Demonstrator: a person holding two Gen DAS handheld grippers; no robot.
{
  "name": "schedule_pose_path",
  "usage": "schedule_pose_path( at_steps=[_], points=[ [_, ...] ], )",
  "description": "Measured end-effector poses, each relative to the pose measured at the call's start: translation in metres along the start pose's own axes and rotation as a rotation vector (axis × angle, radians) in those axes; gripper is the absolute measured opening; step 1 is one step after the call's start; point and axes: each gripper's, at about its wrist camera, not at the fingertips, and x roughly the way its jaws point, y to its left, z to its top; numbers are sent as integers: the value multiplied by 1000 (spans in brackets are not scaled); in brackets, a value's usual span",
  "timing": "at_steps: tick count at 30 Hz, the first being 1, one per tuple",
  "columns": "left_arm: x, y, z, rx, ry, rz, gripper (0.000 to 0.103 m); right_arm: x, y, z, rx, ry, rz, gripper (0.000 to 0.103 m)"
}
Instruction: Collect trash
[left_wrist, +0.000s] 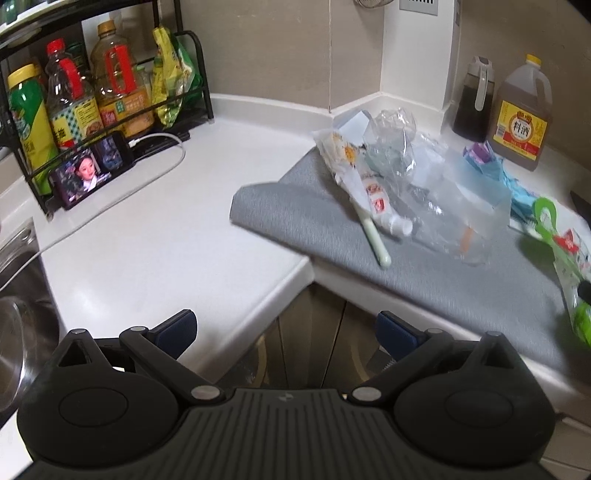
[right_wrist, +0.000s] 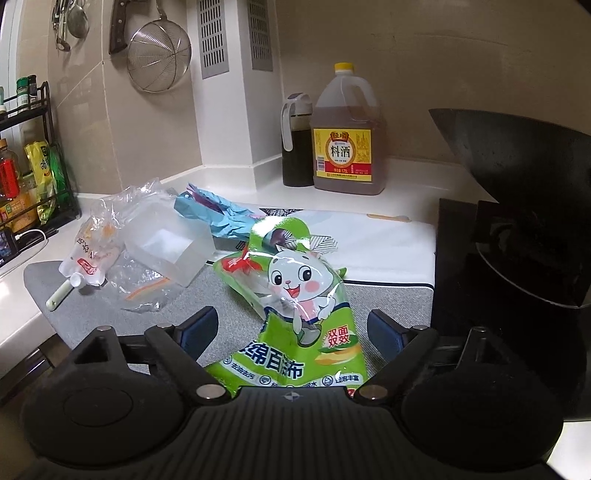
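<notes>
Trash lies in a heap on a grey mat (left_wrist: 295, 214): a white sauce pouch (left_wrist: 354, 166), clear crumpled plastic and a clear box (left_wrist: 469, 206), a blue wrapper (left_wrist: 517, 184) and a pale green stick (left_wrist: 376, 240). My left gripper (left_wrist: 286, 325) is open and empty, hanging over the counter's front corner, short of the heap. A green cartoon-printed bag (right_wrist: 295, 295) stands between the wide-apart fingers of my right gripper (right_wrist: 291, 326); the pads do not touch it. The same clear box (right_wrist: 166, 251) and pouch (right_wrist: 86, 254) lie to its left.
A yellow-capped cooking wine jug (right_wrist: 345, 133) and a dark sauce bottle (right_wrist: 295, 147) stand at the back wall. A black wok (right_wrist: 517, 166) sits on the stove at right. At left are a bottle rack (left_wrist: 92, 92), a phone (left_wrist: 92, 170) with its cable, and a sink (left_wrist: 18, 295).
</notes>
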Motion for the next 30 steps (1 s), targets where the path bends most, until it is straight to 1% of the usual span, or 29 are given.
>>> schedule_pose_path(
  at_steps=[4, 9, 13, 14, 17, 19, 21, 30],
  points=[
    [11, 1, 20, -30, -11, -20, 103, 2, -4, 1, 11, 5, -1, 90],
    [27, -2, 54, -56, -46, -37, 103, 8, -5, 5, 13, 16, 13, 91],
    [56, -14, 83, -43, -18, -69, 103, 14, -2, 9, -1, 24, 27, 92],
    [63, -19, 89, -33, -15, -68, 103, 15, -1, 10, -6, 24, 30, 93],
    [86, -31, 105, -1, 4, -37, 103, 20, -1, 13, -10, 28, 26, 93],
    [101, -38, 112, 12, 26, -11, 103, 23, -2, 15, -7, 31, 29, 93],
    [113, -41, 118, 17, 43, -2, 103, 26, -3, 17, -5, 33, 32, 93],
    [146, -46, 131, 7, 93, -37, 101, 46, 2, 18, -19, 74, 30, 94]
  ],
)
